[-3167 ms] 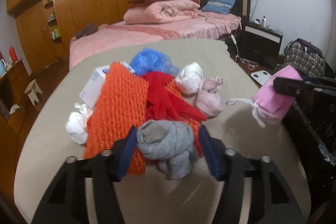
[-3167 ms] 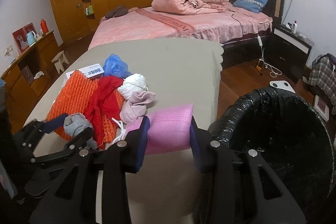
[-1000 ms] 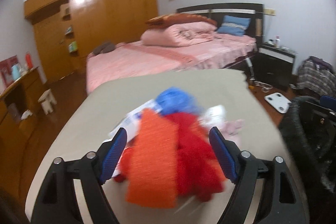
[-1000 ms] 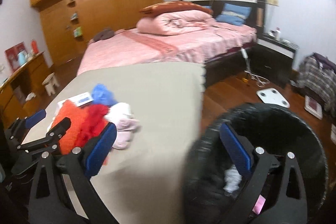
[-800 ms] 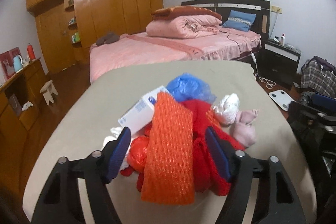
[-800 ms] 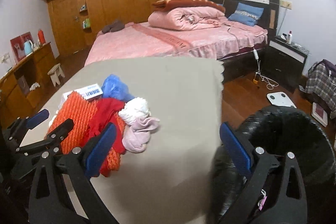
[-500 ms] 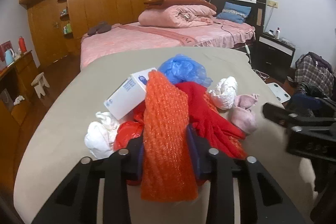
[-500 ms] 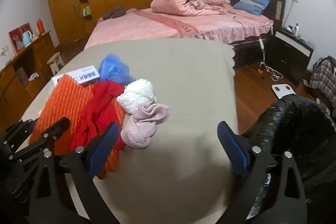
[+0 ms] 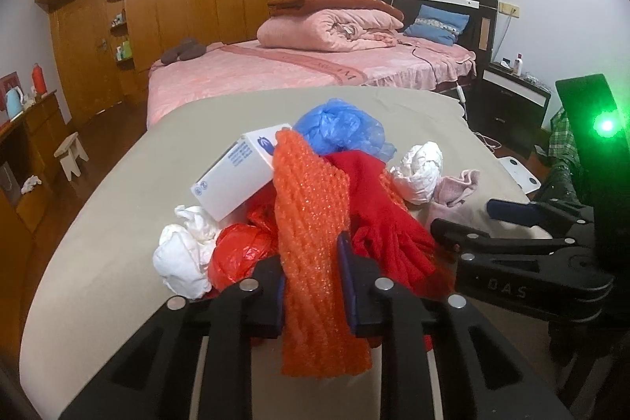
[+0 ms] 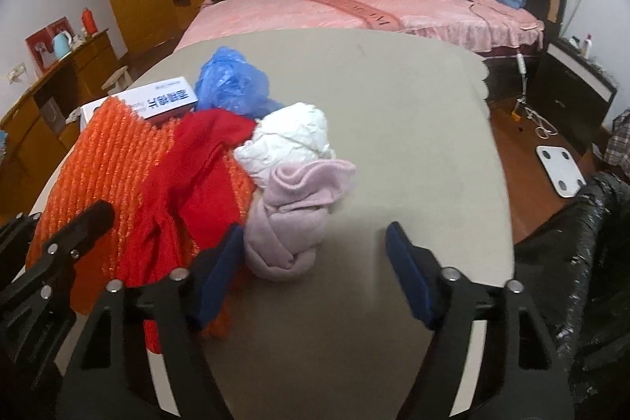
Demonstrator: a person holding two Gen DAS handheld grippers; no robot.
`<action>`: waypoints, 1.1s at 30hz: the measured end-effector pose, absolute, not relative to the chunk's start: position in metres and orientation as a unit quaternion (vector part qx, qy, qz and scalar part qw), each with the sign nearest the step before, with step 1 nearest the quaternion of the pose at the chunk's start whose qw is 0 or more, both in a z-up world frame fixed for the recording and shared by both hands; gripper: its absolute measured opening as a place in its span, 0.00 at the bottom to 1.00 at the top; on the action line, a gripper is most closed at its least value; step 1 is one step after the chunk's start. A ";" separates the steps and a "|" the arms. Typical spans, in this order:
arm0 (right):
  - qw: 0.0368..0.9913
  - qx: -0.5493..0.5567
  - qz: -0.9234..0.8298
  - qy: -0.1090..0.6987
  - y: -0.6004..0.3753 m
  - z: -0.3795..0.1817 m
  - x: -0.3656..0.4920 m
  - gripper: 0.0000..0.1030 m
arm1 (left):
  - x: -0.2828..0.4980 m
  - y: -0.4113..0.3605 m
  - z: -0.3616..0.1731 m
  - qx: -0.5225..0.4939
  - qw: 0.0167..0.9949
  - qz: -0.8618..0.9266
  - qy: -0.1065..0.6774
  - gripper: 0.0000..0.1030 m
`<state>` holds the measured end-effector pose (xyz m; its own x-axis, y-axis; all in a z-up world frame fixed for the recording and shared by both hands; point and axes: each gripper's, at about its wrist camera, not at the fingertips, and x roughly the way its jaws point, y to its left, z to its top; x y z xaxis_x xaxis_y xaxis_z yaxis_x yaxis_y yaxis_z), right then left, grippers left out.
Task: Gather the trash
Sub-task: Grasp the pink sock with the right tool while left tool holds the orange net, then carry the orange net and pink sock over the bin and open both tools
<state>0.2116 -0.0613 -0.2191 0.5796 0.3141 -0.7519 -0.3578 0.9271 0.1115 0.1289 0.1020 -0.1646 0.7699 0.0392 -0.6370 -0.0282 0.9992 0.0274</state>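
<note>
Your left gripper (image 9: 311, 282) is clamped on the near end of the orange bubble wrap (image 9: 315, 243), whose strip rises between the blue pads and hangs down below them toward the camera. Just left of it lie a crumpled red plastic bag (image 9: 240, 250) and a white paper wad (image 9: 183, 250), with a white carton (image 9: 236, 176) propped above them. To the right a red cloth (image 9: 378, 207) drapes beside the wrap, and a blue plastic bag (image 9: 342, 132) sits behind the heap.

Your right gripper (image 10: 315, 262) stands wide apart and holds nothing — its left pad is just beside a rolled pale pink cloth (image 10: 291, 219), which lies between the fingers but nearer the left one; whether pad and cloth touch, you cannot tell from here. Behind the pink cloth, touching it, rests a white crumpled wad (image 10: 287, 140).

All of this trash sits on the beige table (image 10: 393, 105). The black-lined trash bin (image 10: 582, 262) stands off the table's right edge, and a pink bed (image 9: 299, 65) lies beyond the far side.
</note>
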 end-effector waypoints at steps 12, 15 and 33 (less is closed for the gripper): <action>0.892 -0.007 0.207 0.402 -0.068 -0.194 0.200 0.37 | 0.123 0.092 -0.153 0.001 0.946 -0.003 0.323 0.14; 0.898 -0.005 0.201 0.391 -0.076 -0.183 0.196 0.37 | 0.121 0.090 -0.146 -0.001 0.949 -0.004 0.315 0.13; 0.918 0.013 0.190 0.349 -0.115 -0.139 0.166 0.37 | 0.109 0.065 -0.109 0.010 0.959 -0.022 0.281 0.12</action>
